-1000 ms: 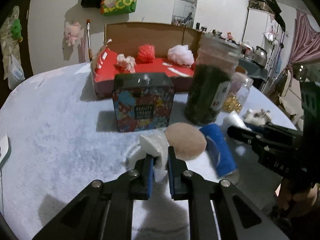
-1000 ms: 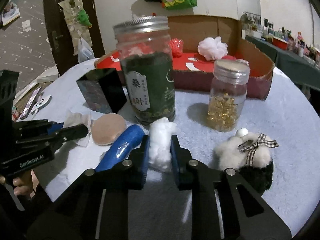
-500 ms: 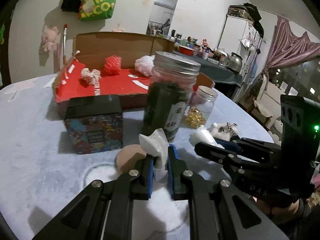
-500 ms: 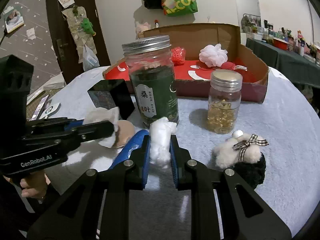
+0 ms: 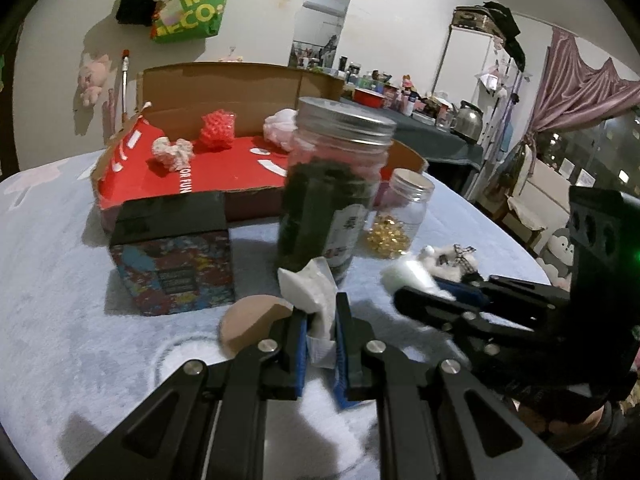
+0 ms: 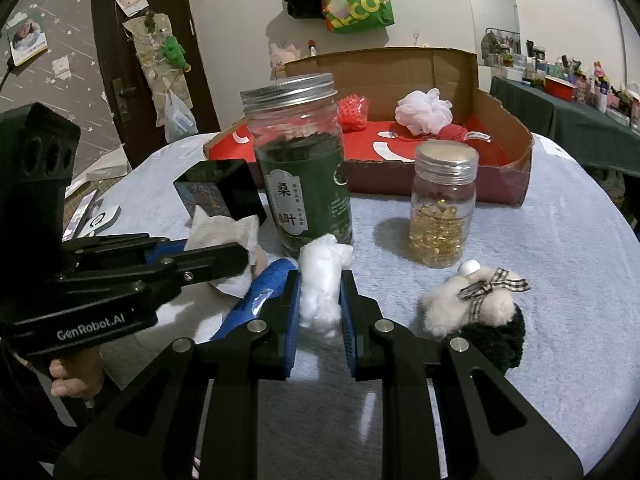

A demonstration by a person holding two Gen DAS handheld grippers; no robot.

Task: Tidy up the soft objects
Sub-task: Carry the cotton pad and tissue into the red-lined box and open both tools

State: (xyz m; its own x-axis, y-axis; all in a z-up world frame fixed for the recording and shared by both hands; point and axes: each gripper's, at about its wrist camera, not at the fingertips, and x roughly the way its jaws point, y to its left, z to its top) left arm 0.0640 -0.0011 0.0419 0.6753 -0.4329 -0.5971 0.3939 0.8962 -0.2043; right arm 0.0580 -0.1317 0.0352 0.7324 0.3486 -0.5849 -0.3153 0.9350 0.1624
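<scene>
Both sets of jaws are clamped tight right now. The left gripper (image 5: 322, 332) has its jaws pinched on a crumpled white tissue (image 5: 314, 292), and the right gripper (image 6: 320, 300) is squeezing a white cotton wad (image 6: 322, 280) between its jaws, both near the front of the table (image 6: 560, 240). Just beside them sit a tan round puff (image 5: 250, 320) and a blue roll (image 6: 256, 294), and to the right there's a fluffy white-and-black plush (image 6: 472, 312).

Further out are the hard things: a tall green jar (image 6: 304, 172), a small jar of gold capsules (image 6: 442, 208) and a patterned box (image 5: 174, 256). At the far side, the cardboard box (image 6: 504, 128) already holds about 3 or 4 soft bits, like a red mesh ball (image 5: 218, 130) and a white pouf (image 6: 424, 110).

So it looks partway done: 2 softies in the jaws, 3 left on the table.
</scene>
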